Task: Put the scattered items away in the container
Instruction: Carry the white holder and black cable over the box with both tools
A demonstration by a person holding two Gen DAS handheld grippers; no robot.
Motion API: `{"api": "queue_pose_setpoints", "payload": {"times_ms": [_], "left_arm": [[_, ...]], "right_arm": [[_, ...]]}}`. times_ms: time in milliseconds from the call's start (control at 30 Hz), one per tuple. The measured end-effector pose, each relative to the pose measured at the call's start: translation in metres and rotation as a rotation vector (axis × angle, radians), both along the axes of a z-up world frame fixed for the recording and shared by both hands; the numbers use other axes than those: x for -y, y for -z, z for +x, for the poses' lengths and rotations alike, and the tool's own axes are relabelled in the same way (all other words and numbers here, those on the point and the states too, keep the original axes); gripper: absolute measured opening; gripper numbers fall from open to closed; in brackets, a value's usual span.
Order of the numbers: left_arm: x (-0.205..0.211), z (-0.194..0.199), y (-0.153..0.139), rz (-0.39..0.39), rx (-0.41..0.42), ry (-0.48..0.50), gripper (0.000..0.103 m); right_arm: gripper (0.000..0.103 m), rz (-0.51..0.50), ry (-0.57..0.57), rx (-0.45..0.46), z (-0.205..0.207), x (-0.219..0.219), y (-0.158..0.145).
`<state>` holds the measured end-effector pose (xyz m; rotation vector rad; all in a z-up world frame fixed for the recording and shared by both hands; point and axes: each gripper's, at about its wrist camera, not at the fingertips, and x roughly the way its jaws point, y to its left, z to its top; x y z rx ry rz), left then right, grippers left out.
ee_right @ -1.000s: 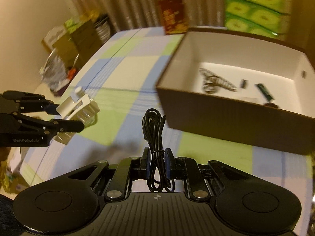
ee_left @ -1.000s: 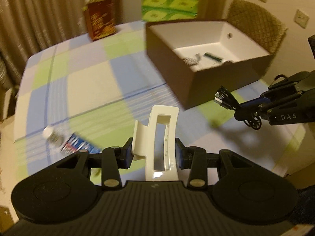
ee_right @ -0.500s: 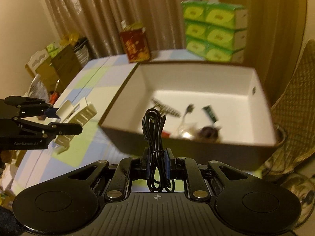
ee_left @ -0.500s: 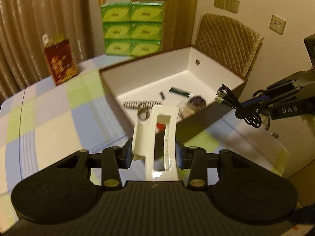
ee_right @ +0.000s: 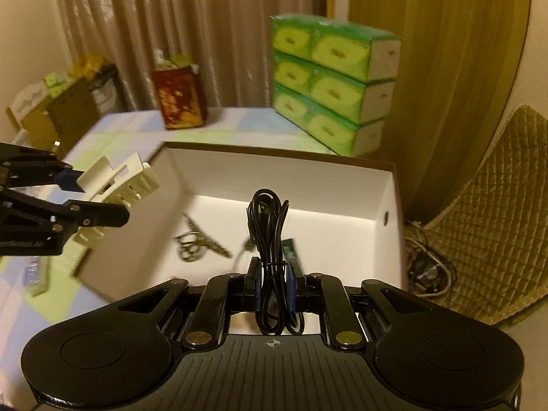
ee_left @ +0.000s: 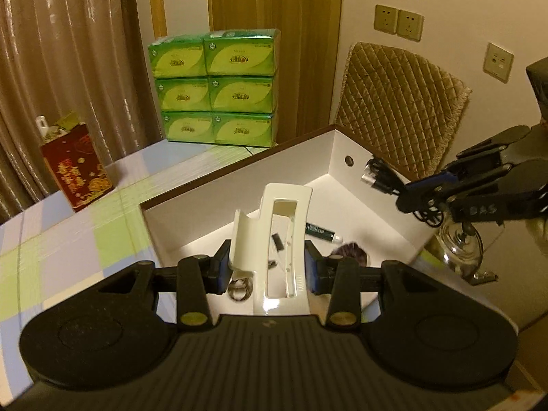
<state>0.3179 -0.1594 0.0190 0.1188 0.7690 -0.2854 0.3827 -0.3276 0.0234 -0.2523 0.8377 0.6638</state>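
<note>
My left gripper [ee_left: 267, 267] is shut on a white plastic hair clip [ee_left: 284, 233] and holds it above the near-left part of the open white box [ee_left: 239, 185]. It also shows in the right wrist view [ee_right: 116, 188], over the box's left wall. My right gripper [ee_right: 274, 284] is shut on a coiled black cable [ee_right: 270, 239] above the box's near edge [ee_right: 274, 157]. In the left wrist view the cable [ee_left: 380, 176] hangs over the box's right wall. Inside the box lie a metal hair clip [ee_right: 197, 239], a dark tube [ee_left: 320, 231] and other small items.
Stacked green tissue packs [ee_left: 214, 87] and a red carton [ee_left: 77, 167] stand at the far side of the checked tablecloth [ee_left: 68, 239]. A quilted chair back [ee_left: 394, 102] is behind the box. A small packet [ee_right: 36, 272] lies on the table left of the box.
Both grippers have moved forward with their loads, from in front of the box to above it. The views have risen and the box now lies directly below.
</note>
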Motion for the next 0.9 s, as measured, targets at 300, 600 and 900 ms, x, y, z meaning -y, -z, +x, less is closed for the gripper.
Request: {"api": "queue_pose_setpoints", "payload": {"times_ms": [300,600,900], "left_arm": [[0.026,0.059,0.033,-0.037,-0.106,-0.044,0.036],[0.039,0.089,0.047,-0.057,-0.146,-0.065,0.036],[0.046,0.108,0.071,-0.080,-0.207,-0.103,0.036]], "right_arm": [[0.012,-0.022,0.078,-0.094,0.050,-0.002,0.037],[0.012,-0.041,0.088,-0.105,0.071,0.000,0.051],[0.012,-0.057,0.096,-0.132,0.084,-0.002,0.063]]}}
